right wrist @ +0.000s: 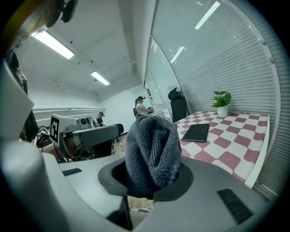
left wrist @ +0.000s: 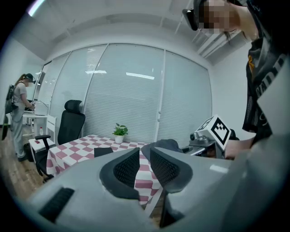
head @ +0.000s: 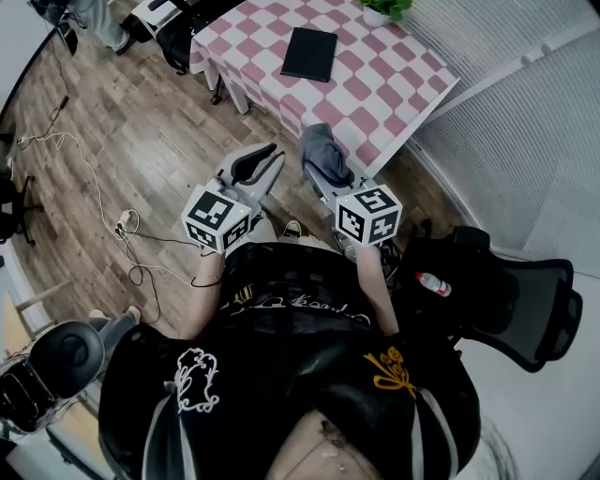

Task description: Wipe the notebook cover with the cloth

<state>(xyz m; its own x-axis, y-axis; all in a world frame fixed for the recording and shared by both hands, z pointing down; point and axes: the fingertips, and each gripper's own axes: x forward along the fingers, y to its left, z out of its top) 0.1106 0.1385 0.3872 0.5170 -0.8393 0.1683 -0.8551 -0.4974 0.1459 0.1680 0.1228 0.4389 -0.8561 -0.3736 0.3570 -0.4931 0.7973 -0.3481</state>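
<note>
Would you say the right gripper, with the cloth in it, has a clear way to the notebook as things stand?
Probably yes. The right gripper, shut on the cloth, hangs off the near corner of the table, whose checked top is bare between it and the notebook; the plant stands well aside.

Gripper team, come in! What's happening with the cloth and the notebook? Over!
Right gripper shut on grey cloth, short of checked table. Left gripper open, empty. Notebook flat on table, untouched. Potted plant at far corner, well aside.
</note>
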